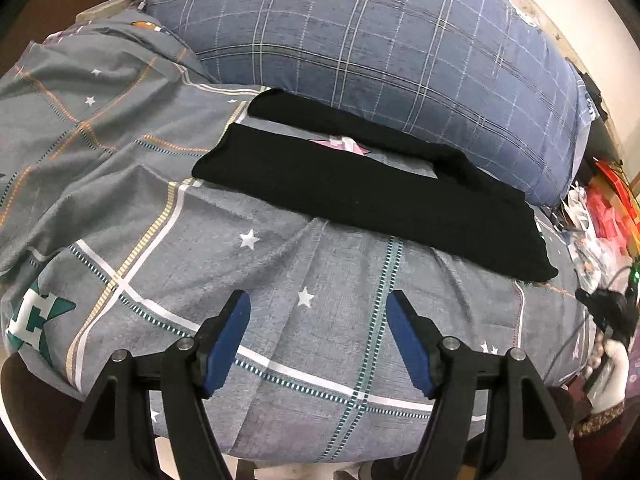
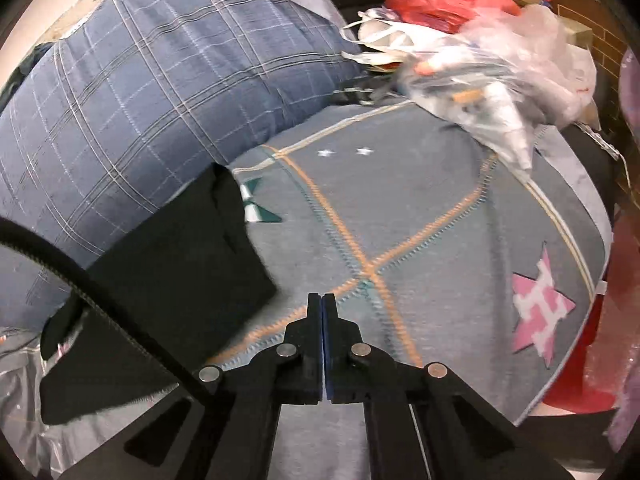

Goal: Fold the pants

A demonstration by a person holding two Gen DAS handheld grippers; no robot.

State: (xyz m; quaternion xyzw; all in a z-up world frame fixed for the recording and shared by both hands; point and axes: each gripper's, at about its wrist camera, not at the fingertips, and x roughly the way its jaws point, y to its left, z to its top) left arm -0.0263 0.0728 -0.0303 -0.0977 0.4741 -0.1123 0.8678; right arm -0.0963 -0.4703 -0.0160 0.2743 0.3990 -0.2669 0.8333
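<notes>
The left gripper (image 1: 318, 304) points steeply downward, its blue-padded fingers (image 1: 232, 336) spread well apart with nothing between them. The right gripper (image 2: 322, 300) also tilts down, its jaws pressed flat together and empty (only a thin seam shows). In the left wrist view a white-gloved hand (image 1: 610, 372) appears at the right edge.

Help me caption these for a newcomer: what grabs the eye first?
The black pants lie on the grey star-print bedsheet, against a big blue plaid pillow. The left gripper hangs open over bare sheet; the right gripper is shut on nothing, right of the pants.
</notes>
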